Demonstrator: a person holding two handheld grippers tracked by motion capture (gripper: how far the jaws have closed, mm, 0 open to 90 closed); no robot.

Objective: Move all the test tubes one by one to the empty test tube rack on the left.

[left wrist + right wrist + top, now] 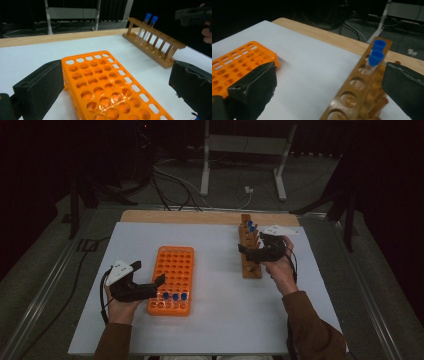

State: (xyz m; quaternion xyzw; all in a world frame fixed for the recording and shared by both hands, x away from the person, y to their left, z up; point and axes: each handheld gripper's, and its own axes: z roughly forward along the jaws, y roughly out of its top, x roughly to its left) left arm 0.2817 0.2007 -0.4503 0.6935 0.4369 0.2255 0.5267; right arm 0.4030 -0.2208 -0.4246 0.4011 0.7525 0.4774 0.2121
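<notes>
Left hand-held gripper (159, 282) spread beside orange rack (172, 270), right hand-held gripper (245, 251) spread at wooden rack (248, 265), blue-capped tubes (250, 226), no legible writing

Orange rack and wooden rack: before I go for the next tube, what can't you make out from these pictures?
- Orange rack, left gripper view: near end cut off by the bottom edge, so its blue-capped tubes are mostly out of frame.
- Those tubes, high view: too small and dim to tell how deep they sit.
- Wooden rack, right gripper view: near end cut off by the bottom edge.
- Wooden rack's tubes, high view: partly hidden by the right gripper.
</notes>
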